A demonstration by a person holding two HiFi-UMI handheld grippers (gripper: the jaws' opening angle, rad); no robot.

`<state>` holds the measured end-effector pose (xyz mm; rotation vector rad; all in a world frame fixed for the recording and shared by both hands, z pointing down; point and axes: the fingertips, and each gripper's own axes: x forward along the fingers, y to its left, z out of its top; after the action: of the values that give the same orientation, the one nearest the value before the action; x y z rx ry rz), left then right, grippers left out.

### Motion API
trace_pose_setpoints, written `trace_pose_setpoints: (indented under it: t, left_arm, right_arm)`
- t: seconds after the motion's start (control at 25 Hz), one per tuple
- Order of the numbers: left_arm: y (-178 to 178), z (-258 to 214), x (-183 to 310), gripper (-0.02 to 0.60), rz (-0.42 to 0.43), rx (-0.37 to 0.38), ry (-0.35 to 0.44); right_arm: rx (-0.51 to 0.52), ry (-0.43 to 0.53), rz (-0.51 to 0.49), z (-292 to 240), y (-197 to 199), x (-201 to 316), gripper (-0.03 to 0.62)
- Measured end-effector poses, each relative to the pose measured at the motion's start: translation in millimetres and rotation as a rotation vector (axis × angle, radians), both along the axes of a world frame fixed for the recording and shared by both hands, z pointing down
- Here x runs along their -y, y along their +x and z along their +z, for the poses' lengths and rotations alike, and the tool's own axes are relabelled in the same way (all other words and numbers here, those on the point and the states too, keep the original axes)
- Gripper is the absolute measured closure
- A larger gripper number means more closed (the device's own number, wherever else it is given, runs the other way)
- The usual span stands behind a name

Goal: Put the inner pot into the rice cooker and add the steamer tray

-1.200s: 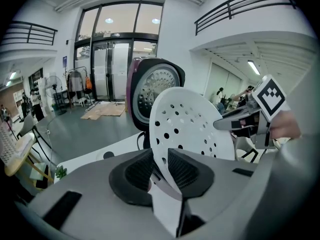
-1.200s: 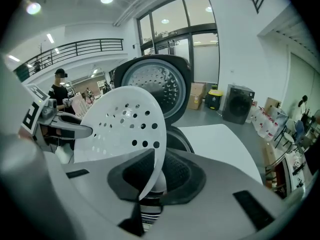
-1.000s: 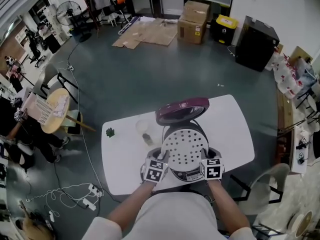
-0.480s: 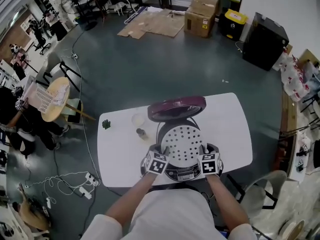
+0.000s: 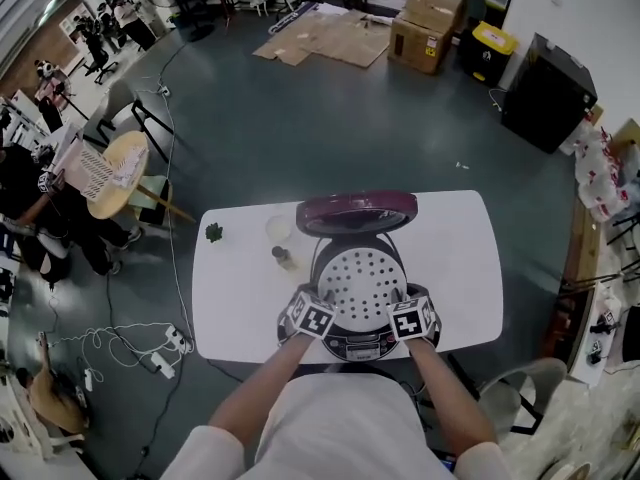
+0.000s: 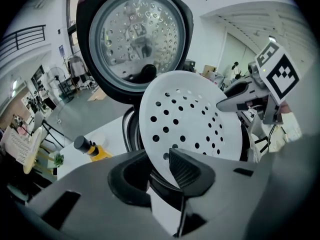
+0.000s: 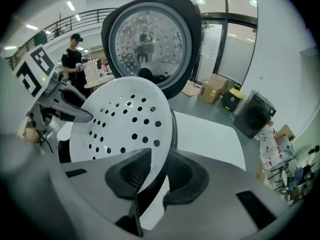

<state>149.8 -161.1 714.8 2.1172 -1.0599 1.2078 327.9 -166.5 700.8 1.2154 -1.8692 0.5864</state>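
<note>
Atop the rice cooker (image 5: 352, 347) lies the steamer tray (image 5: 358, 280).

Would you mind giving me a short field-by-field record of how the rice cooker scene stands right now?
Rice cooker: on the white table, lid swung open at the back.
Steamer tray: white, perforated, at the cooker's opening, one gripper at each side edge.
Left gripper: tray rim between its jaws; whether the pads press is unclear.
Right gripper: jaws have just been opening; tray rim between them, one pad apart from it.
Also on table: small bottle, clear cup.
</note>
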Motion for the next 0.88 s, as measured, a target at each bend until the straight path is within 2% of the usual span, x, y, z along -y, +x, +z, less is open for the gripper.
trace_pose_setpoints:
  t: [0.2, 0.56, 0.76, 0.88]
  left_arm:
    - [-6.2, 10.1, -1.0, 0.443, 0.011, 0.068, 0.007]
    - [-10.3, 17.9, 4.5, 0.414, 0.027, 0.143, 0.054]
    - [-14.6, 23.5, 8.0, 0.373, 0.029, 0.181, 0.065]
    - [-18.9, 26.0, 12.1, 0.316, 0.038, 0.217, 0.082]
  right_arm:
    - [-0.084, 0.043, -0.057, 5.5, -3.2, 5.3, 0.476]
    - [-0.147, 0.060, -0.097, 18.4, -0.9, 12.6, 0.433]
    - [-0.172, 0.055, -0.117, 21.2, 1.3, 15.9, 0.395]
    - [-0.184, 0.046, -0.127, 24.6, 2.4, 17.8, 0.372]
